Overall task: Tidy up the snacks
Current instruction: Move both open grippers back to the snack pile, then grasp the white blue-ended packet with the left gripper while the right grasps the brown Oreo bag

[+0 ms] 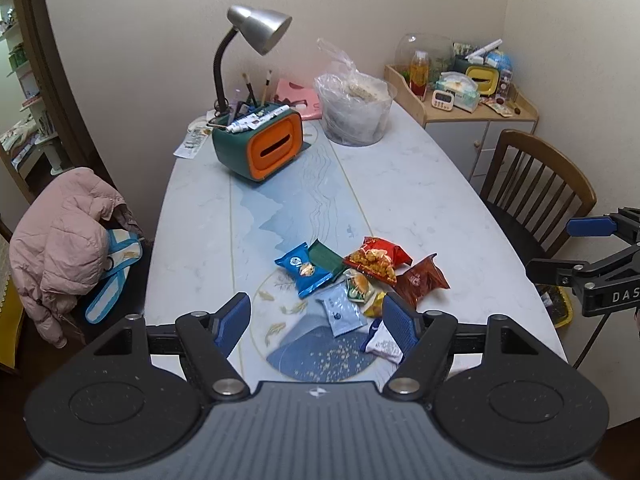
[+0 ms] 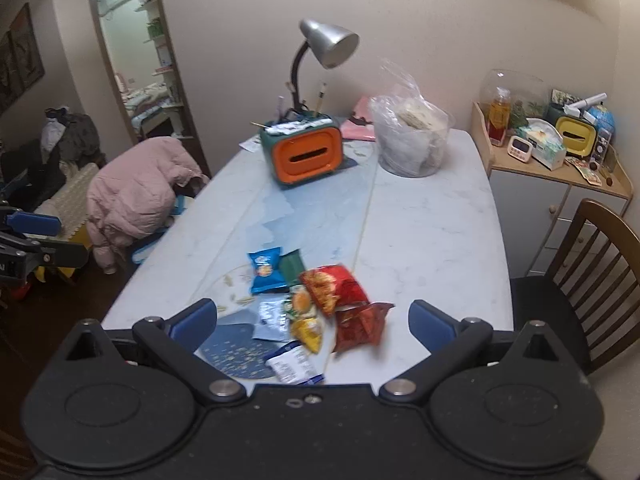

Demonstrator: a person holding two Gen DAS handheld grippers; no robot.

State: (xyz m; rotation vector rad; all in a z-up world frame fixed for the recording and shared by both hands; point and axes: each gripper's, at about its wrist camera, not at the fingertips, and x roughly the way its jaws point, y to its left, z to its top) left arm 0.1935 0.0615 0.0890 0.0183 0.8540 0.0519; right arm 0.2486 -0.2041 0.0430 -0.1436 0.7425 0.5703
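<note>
Left gripper (image 1: 316, 320), nearest the viewer, hangs above the near end of the table (image 1: 420, 184) with its blue pads spread wide and nothing between them; its right pad overlaps, in view, the white-and-purple packet (image 1: 382, 346). Right gripper (image 2: 314, 320) is likewise spread and empty, poised over the same end. Snack pile (image 1: 352, 284) lies loose on the blue patterned runner just beyond both tools: a light-blue sachet (image 1: 340, 312), a yellow packet (image 2: 308, 330), a burger-print packet (image 1: 358, 286), a dark-blue biscuit bag (image 1: 304, 270), a green packet (image 1: 326, 256), a red chip bag (image 1: 376, 260) and a brown-red bag (image 1: 424, 280), several overlapping. Farther off stand an orange-fronted tissue box (image 1: 264, 148) with a desk lamp (image 1: 248, 40) behind it and a clear tub lined with a plastic bag (image 1: 356, 112); a side cabinet (image 1: 460, 120) occupies the corner.

Judged stage: approach, with no packet yet grasped and the pile unsorted. The next move likely calls for lowering one gripper onto an outlying packet, such as the brown-red bag, and pinching an edge without dragging its neighbours. No destination for the snacks is evident.
</note>
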